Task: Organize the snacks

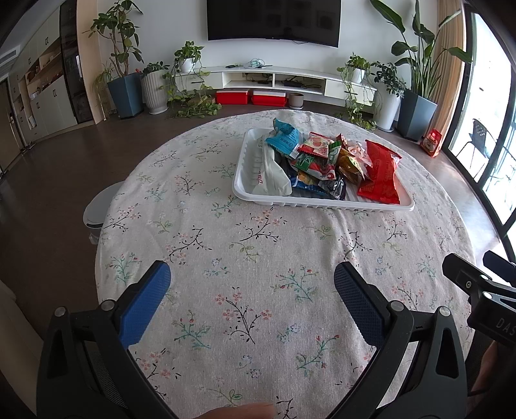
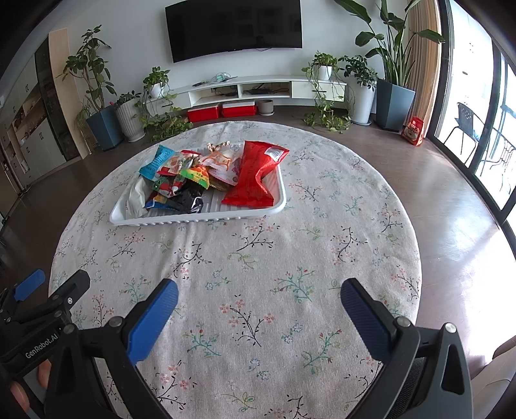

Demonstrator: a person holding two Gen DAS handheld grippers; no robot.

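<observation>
Snacks (image 1: 325,161) lie heaped in a white ribbed tray (image 1: 322,203) that sits on a round table covered by a floral tablecloth (image 1: 245,258), on the side of the table away from the grippers. Inside the tray, a large red packet (image 1: 380,174) lies along one end with its edge reaching the rim, a white packet (image 1: 272,175) lies along the opposite end, and a blue packet (image 1: 283,138) is propped at the back corner beside the white one. Between the red and white packets is a jumble of smaller wrappers in red, green, orange and black, overlapping one another; their printing is too small to read. The strip of tray floor nearest the grippers is bare in front of the red packet. The left gripper (image 1: 251,278) is over the cloth on the near side of the tray, well apart from it, jaws spread wide with nothing between the blue pads (image 1: 145,303). The right gripper (image 2: 259,291) is likewise over the cloth short of the tray, jaws wide apart and empty. Each gripper appears at the edge of the other's view, so the two are side by side. A fingertip (image 1: 242,411) shows at the bottom edge of the left wrist view. Beyond the tray, past the table, stand potted plants (image 1: 122,64), a low white TV cabinet (image 1: 290,77) and a wall-mounted television (image 1: 274,19).
</observation>
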